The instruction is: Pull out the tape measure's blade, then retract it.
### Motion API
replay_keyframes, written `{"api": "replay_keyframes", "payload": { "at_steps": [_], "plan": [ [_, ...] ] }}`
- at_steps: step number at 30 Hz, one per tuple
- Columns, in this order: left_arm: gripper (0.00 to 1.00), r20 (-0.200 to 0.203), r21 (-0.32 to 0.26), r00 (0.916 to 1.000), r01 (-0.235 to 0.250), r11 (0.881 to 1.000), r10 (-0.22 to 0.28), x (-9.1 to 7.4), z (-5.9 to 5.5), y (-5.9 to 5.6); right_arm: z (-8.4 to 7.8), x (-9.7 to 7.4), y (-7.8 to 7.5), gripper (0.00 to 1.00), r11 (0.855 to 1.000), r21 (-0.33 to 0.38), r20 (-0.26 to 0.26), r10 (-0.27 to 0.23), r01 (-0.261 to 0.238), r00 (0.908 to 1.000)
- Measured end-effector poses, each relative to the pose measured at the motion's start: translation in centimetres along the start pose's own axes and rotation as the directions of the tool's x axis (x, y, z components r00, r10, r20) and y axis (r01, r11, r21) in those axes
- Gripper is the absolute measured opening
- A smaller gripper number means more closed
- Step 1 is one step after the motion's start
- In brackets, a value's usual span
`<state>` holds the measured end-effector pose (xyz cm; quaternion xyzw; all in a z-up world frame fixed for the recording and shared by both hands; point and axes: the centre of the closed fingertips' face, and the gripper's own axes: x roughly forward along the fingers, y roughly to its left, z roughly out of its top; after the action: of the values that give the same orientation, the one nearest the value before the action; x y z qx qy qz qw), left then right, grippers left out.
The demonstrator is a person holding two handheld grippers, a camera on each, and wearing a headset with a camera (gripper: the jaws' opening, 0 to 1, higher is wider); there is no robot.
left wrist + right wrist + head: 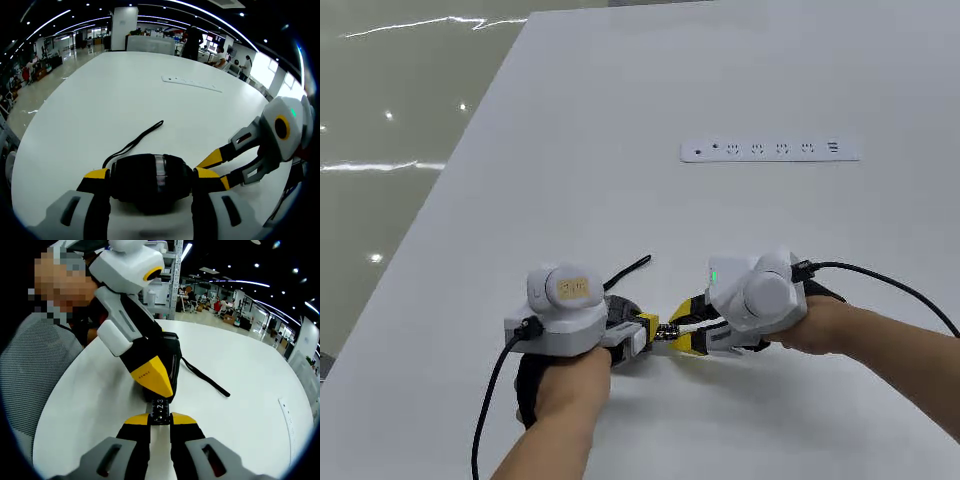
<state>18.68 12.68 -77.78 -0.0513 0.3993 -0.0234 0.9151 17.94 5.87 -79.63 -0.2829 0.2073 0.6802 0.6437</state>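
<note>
The black tape measure (151, 180) rests on the white table, and my left gripper (151, 176) is shut on its case. In the head view the case (624, 312) sits under the left gripper (632, 340). A short length of blade (160, 409), printed with numbers, comes out of the case (170, 360). My right gripper (160, 419) is shut on the blade's end. The right gripper (688, 335) faces the left one closely in the head view. The tape's black wrist strap (628, 271) trails across the table behind the case.
A white power strip (770, 150) lies farther back on the table (620, 150). Black cables (890, 285) run from both grippers. The table's left edge drops to a glossy floor (380, 120). People stand beyond the table in the left gripper view.
</note>
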Motion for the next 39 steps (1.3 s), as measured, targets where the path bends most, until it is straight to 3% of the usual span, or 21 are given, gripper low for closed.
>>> {"api": "replay_keyframes", "payload": {
  "at_steps": [7, 31, 39],
  "plan": [
    [0.62, -0.001, 0.000, 1.0000, 0.003, 1.000, -0.003, 0.5, 0.2, 0.3, 0.1, 0.6, -0.1, 0.14, 1.000, 0.001, 0.002, 0.001, -0.001, 1.0000],
    [0.62, 0.002, -0.008, 1.0000, 0.007, 1.000, -0.007, -0.3, 0.0, 0.0, 0.9, 1.6, 0.0, 0.14, 1.000, 0.002, -0.002, 0.006, -0.006, 1.0000],
    [0.62, 0.002, -0.010, 1.0000, 0.006, 1.000, -0.006, 0.2, 0.1, 0.5, 0.9, 1.6, 0.0, 0.14, 1.000, 0.005, -0.002, 0.003, -0.003, 1.0000]
  ]
}}
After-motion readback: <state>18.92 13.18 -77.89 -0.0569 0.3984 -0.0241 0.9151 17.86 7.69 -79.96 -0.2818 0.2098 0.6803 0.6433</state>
